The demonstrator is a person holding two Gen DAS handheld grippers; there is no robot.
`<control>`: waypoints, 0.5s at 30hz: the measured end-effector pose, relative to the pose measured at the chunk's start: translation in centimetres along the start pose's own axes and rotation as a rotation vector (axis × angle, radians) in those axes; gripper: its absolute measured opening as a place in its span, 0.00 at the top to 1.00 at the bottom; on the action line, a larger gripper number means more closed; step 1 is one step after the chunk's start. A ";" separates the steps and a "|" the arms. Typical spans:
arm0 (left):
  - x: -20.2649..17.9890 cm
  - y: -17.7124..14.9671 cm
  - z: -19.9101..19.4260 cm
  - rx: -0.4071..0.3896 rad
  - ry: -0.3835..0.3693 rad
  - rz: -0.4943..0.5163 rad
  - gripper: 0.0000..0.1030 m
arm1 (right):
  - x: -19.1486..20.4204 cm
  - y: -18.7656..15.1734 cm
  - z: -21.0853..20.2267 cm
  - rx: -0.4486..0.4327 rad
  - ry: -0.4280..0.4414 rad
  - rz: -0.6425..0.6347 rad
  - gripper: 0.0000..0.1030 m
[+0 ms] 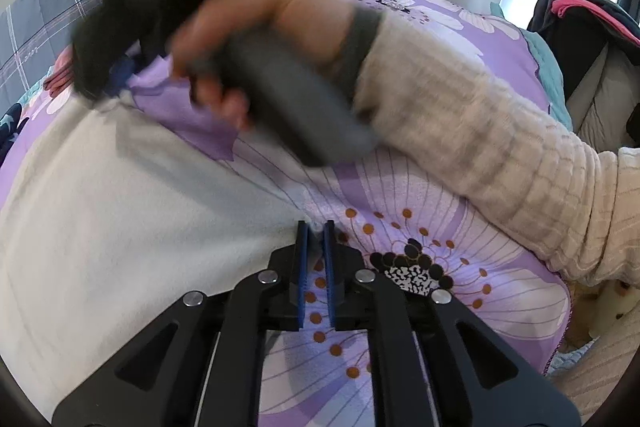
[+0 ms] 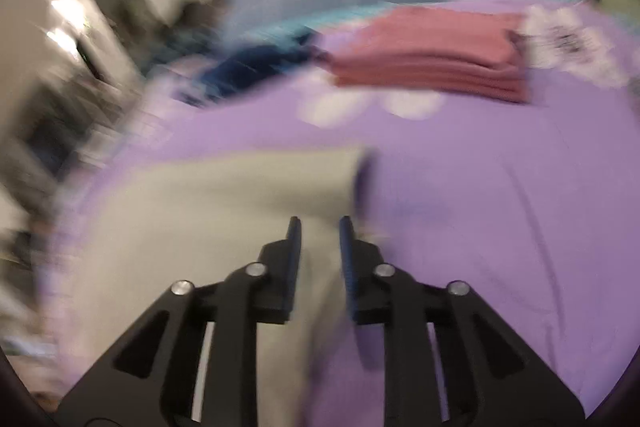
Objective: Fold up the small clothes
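Your left tool (image 1: pixel 316 227) pinches the edge of the cream fleece garment (image 1: pixel 132 211) lying on the purple floral bed cover (image 1: pixel 420 235). Your right tool (image 2: pixel 319 223), jaws apart, hovers over the same garment, blurred. A folded pink stack (image 2: pixel 432 63) sits farther back.

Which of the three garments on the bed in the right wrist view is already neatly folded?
The pink garment, a squared stack of layers at the far side of the bed. The dark blue one beside it is crumpled, and the cream one lies spread by the right gripper.

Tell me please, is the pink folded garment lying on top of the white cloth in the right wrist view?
No, the pink folded garment lies apart on the purple bedspread, beyond the white cloth.
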State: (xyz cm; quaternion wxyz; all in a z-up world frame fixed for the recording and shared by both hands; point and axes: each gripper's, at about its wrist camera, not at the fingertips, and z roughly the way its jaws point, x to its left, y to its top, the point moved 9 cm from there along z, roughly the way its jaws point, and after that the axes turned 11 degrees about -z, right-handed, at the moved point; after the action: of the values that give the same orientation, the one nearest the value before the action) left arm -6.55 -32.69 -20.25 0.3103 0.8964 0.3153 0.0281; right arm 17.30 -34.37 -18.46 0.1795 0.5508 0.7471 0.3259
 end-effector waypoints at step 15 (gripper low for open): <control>3.6 -2.4 -6.6 -0.127 0.082 -0.131 0.70 | -1.9 -0.7 0.5 -0.055 0.130 0.178 0.95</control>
State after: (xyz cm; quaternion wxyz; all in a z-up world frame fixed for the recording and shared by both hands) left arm -6.58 -25.55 -16.85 0.3545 0.8504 0.3834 0.0641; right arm 17.73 -36.19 -19.47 0.1164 0.5875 0.6961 0.3959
